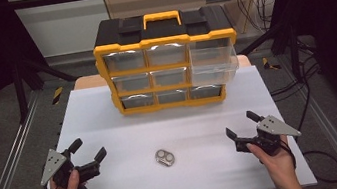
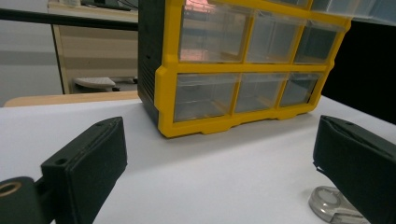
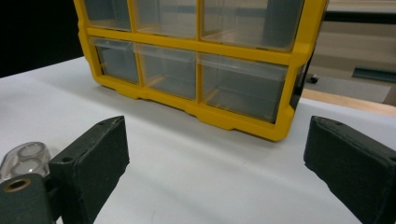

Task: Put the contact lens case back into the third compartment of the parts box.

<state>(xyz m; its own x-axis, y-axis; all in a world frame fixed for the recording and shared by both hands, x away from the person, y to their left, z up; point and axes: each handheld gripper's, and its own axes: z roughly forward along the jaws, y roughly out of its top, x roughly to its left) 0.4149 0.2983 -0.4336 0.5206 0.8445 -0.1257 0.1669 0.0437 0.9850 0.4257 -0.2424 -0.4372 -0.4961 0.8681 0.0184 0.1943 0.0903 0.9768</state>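
I hold my left gripper near the table's front left corner and my right gripper near its front right corner. Both have their jaws spread wide and hold nothing. Between them, near the middle of the front edge, lies the case, a small clear piece with two round wells, flat on the white top and touching neither gripper. In the left gripper view it peeks out beside one jaw at the lower right; in the right gripper view it sits at the lower left.

At the back edge stands the organiser, yellow and black, three rows of clear drawers. Its top right drawer is pulled out and looks empty, so I judge the case goes there.

To do the pick well, I would bring one gripper in low and square the jaws across the case's narrow sides, since it is flat and slick and may skate on the smooth top. I should close slowly, lift only once the grip feels firm, and keep the other gripper well clear.
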